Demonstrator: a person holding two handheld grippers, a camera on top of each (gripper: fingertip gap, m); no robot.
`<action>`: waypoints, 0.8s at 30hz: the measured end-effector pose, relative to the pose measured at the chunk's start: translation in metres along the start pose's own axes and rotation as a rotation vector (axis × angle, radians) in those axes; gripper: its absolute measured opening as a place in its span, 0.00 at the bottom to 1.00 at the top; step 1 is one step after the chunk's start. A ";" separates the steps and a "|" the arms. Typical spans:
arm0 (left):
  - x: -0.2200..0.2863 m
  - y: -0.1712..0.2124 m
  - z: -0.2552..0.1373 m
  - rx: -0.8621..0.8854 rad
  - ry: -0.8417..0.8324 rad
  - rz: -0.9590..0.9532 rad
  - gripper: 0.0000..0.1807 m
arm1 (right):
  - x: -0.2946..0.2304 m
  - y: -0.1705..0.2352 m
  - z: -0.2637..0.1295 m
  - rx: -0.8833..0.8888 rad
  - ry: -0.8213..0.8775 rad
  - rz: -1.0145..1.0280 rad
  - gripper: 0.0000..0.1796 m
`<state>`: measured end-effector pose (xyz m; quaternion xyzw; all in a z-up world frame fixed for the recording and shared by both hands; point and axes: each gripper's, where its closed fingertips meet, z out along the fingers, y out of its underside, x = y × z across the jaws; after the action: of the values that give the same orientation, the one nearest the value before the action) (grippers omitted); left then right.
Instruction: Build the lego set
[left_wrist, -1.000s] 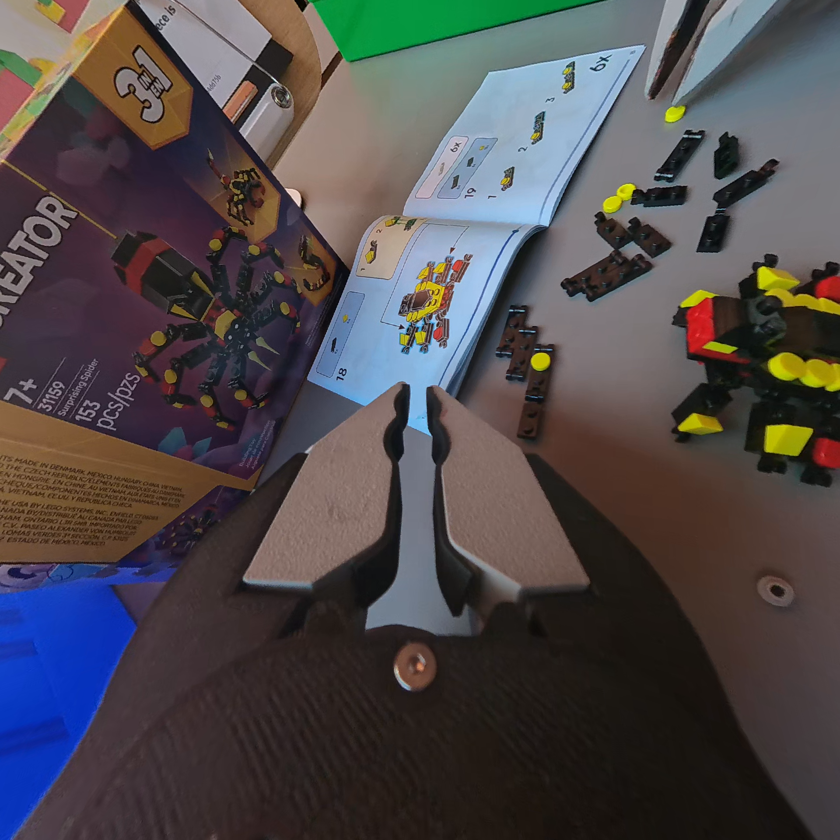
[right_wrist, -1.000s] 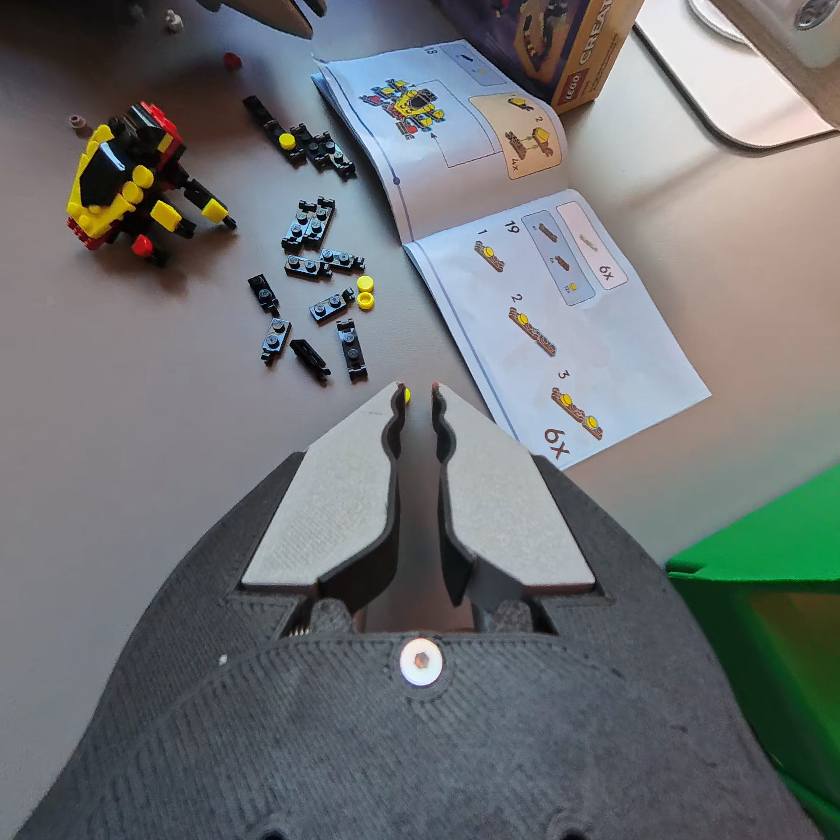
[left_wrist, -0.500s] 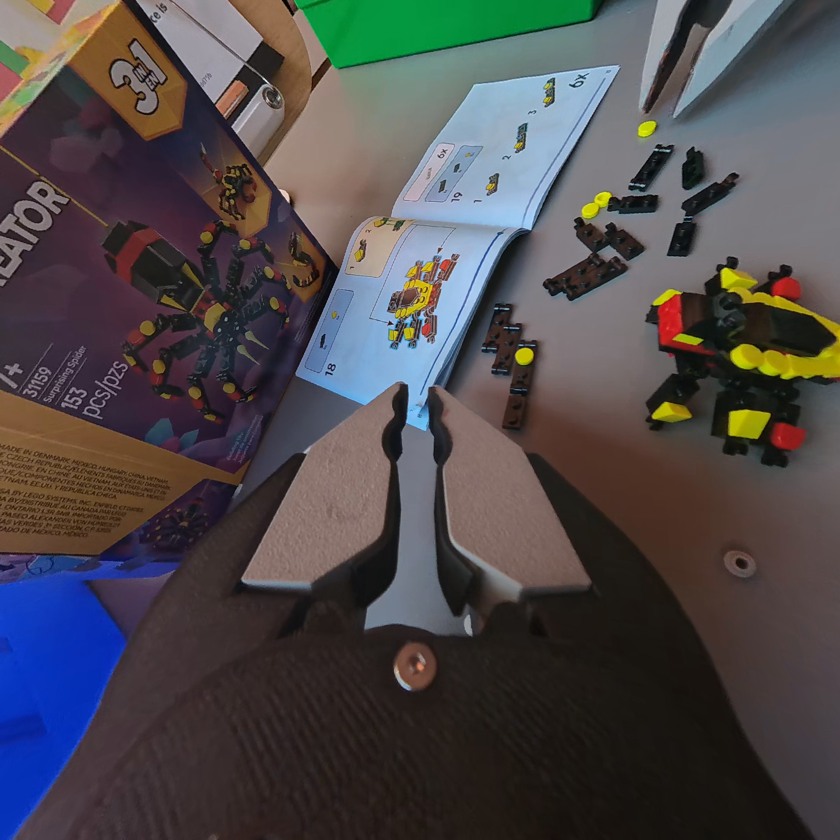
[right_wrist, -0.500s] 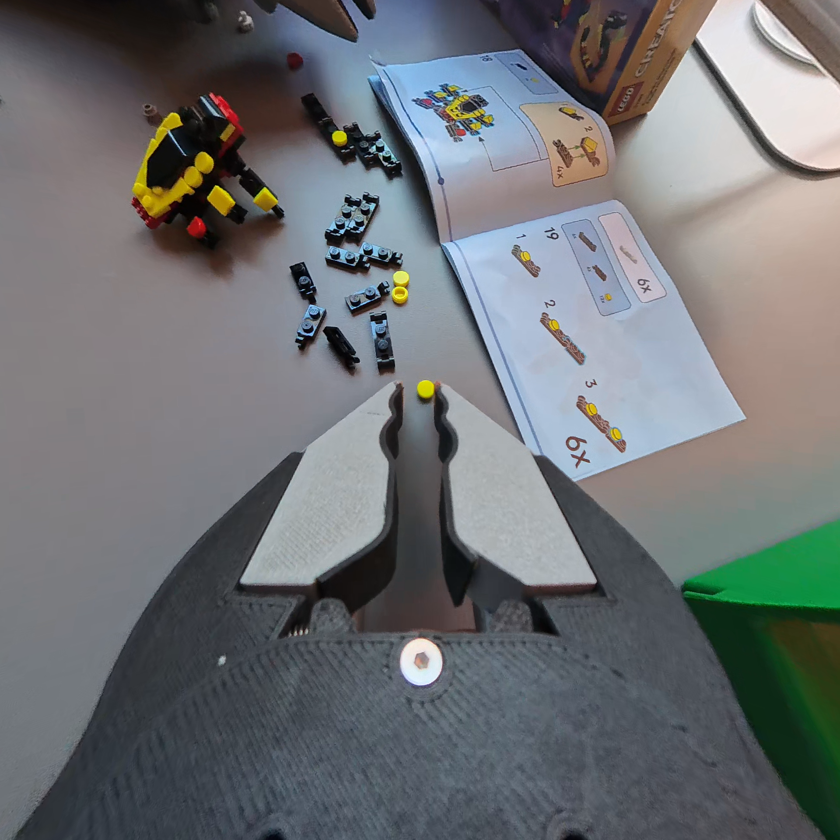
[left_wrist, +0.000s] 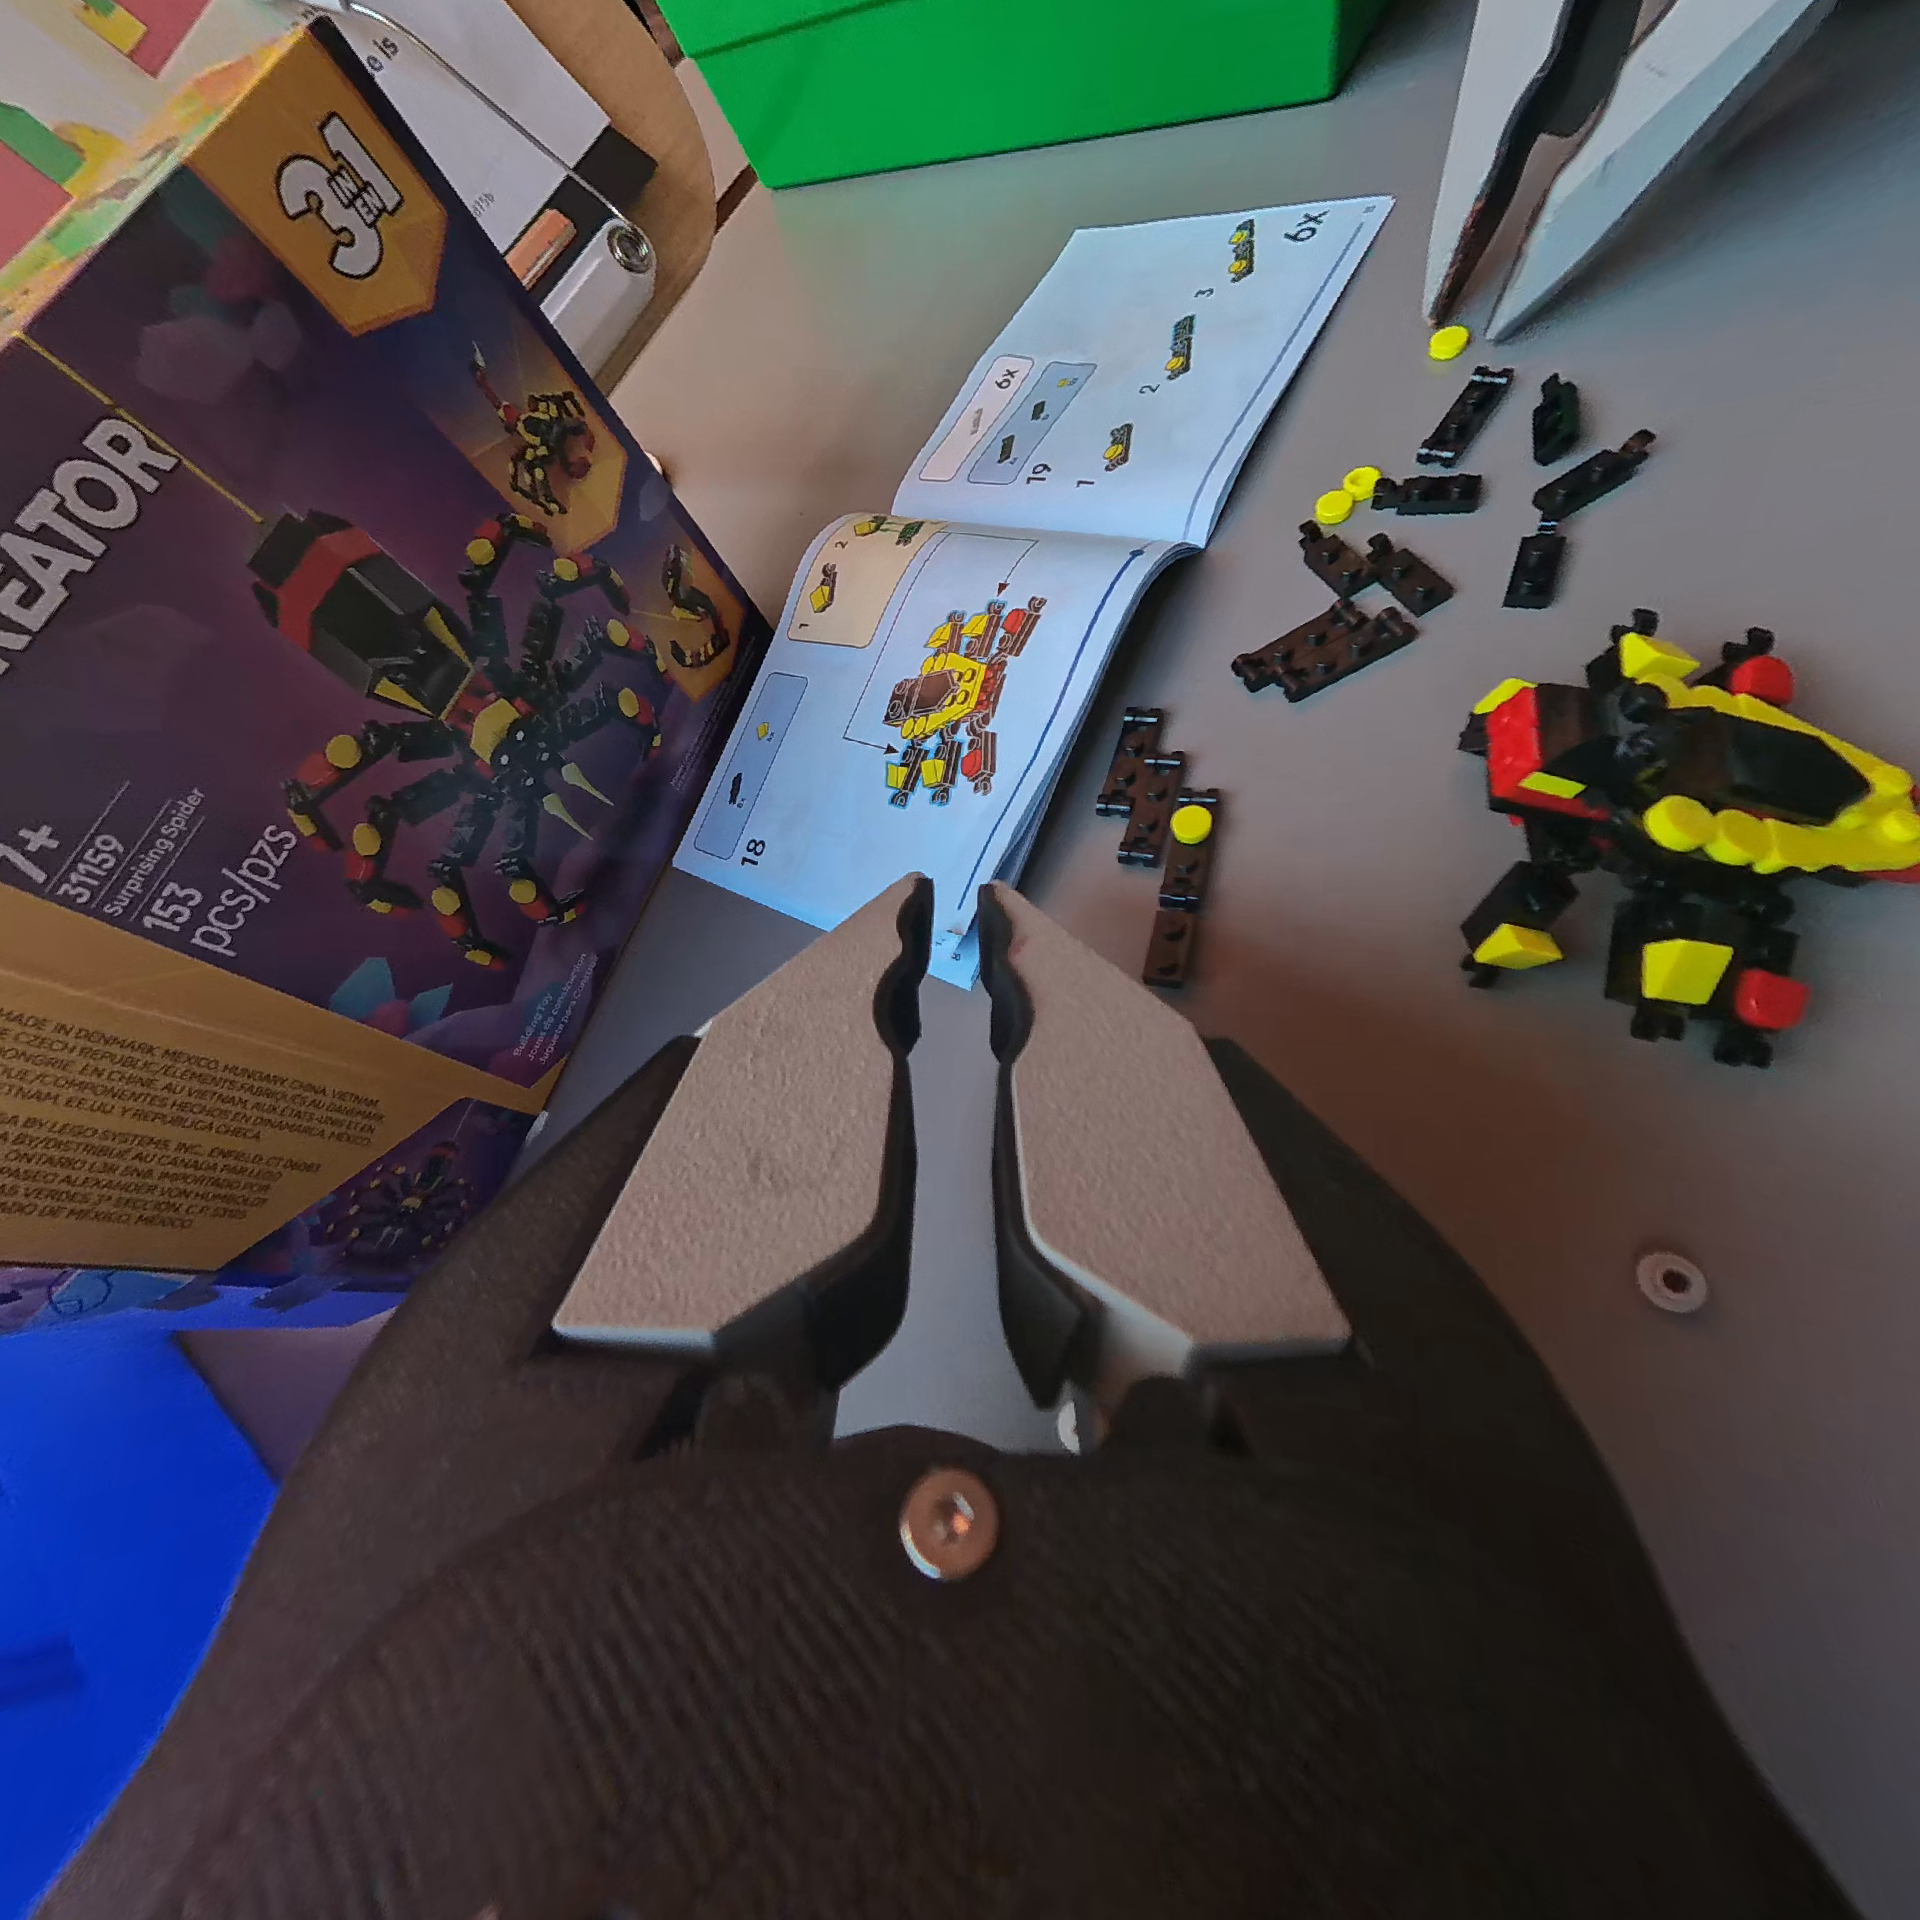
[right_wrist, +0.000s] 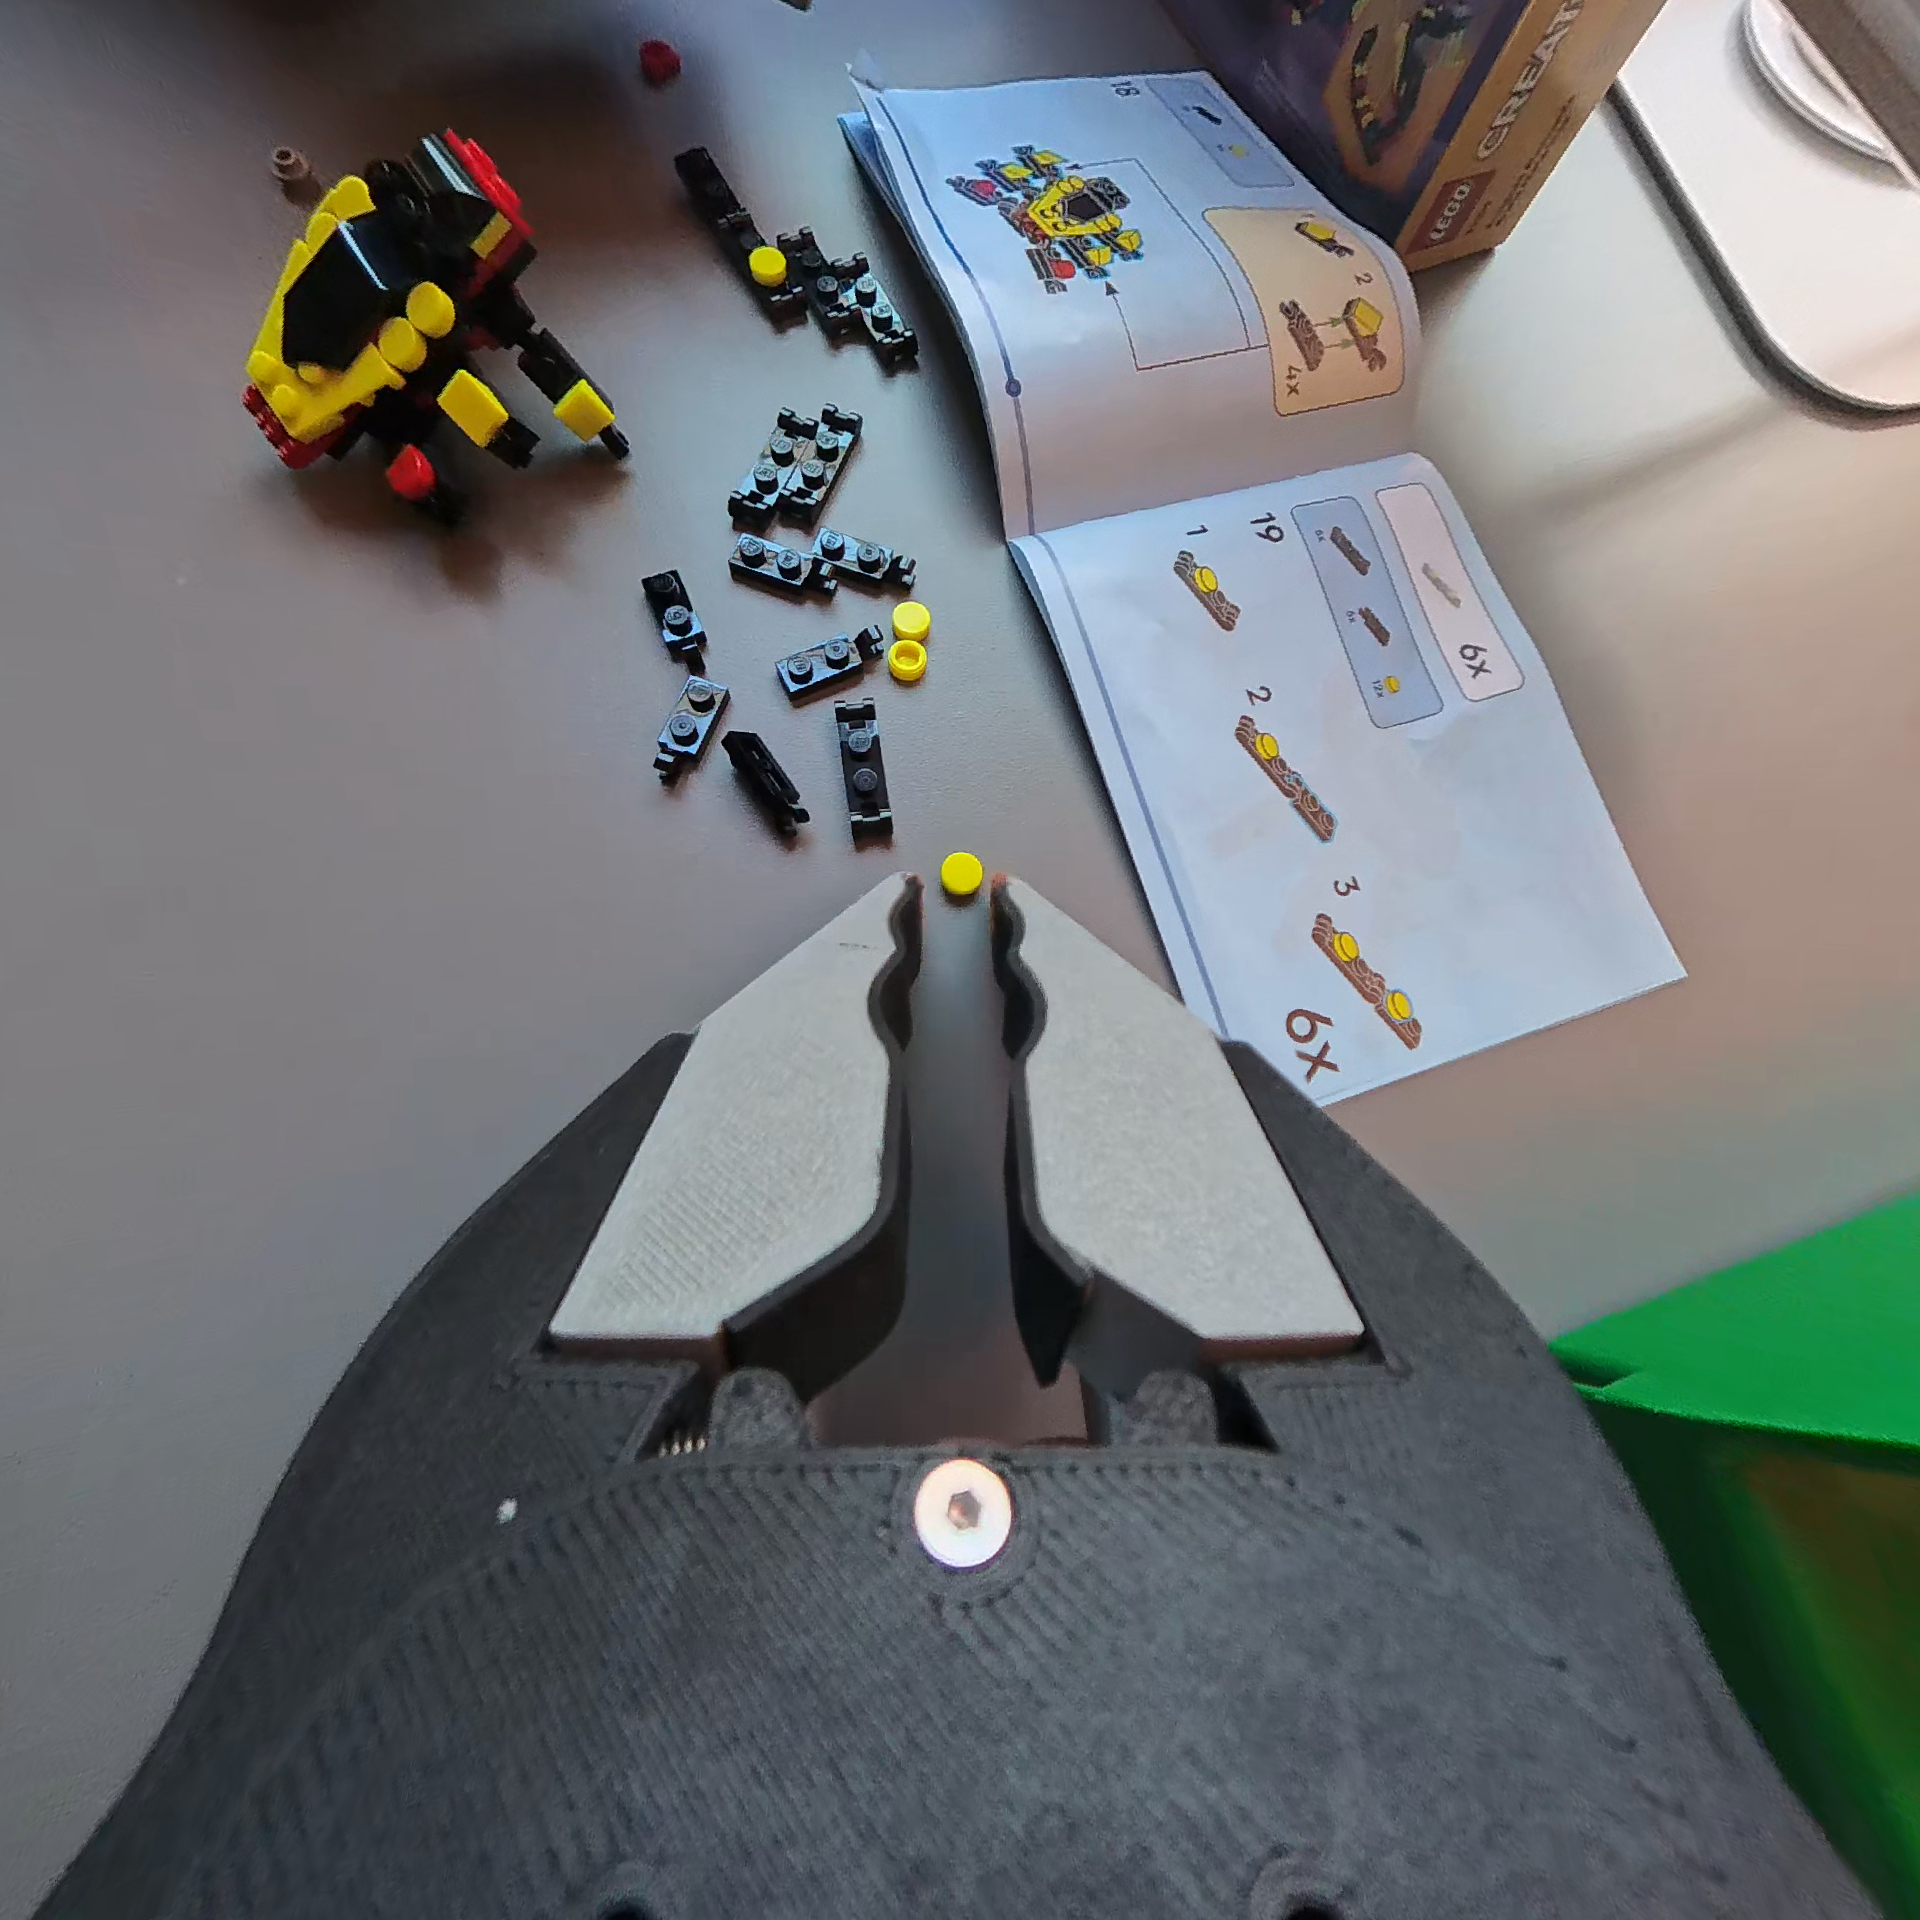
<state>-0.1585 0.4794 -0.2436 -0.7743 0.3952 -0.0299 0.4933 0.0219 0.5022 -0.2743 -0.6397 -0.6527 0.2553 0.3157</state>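
A part-built black, yellow and red lego model (left_wrist: 1683, 790) stands on the grey table and also shows in the right wrist view (right_wrist: 384, 312). Loose black plates (right_wrist: 800, 468) and two yellow round tiles (right_wrist: 909, 639) lie between it and the open instruction booklet (right_wrist: 1351, 727). A single yellow round tile (right_wrist: 960, 873) lies on the table just ahead of my right gripper (right_wrist: 954, 883), whose jaws stand slightly apart and hold nothing. My left gripper (left_wrist: 951, 904) is shut and empty over the booklet's near corner (left_wrist: 935, 727). A black leg strip with a yellow tile (left_wrist: 1174, 831) lies beside it.
The purple lego box (left_wrist: 312, 675) stands to the left of the booklet. A green box (left_wrist: 1039, 73) is at the far edge and shows in the right wrist view (right_wrist: 1766, 1455). A blue surface (left_wrist: 104, 1558) lies near left. A small red stud (right_wrist: 658, 60) and a brown stud (right_wrist: 294, 161) lie by the model.
The yellow tile, half hidden behind my right fingertips a second ago, now lies in plain sight just ahead of them. The right jaws have widened a little. The left gripper has drifted slightly.
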 end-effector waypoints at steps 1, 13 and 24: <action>0.000 0.000 0.000 0.001 0.002 0.000 0.03 | 0.000 0.000 0.001 -0.001 0.000 0.001 0.05; 0.004 0.001 -0.001 -0.009 0.009 0.019 0.03 | 0.000 -0.002 0.004 -0.007 -0.002 0.002 0.03; 0.005 0.003 0.000 -0.019 0.006 0.031 0.03 | 0.002 -0.003 0.005 -0.008 0.017 0.003 0.03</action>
<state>-0.1565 0.4756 -0.2474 -0.7727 0.4088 -0.0211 0.4851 0.0163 0.5046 -0.2758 -0.6442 -0.6498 0.2478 0.3185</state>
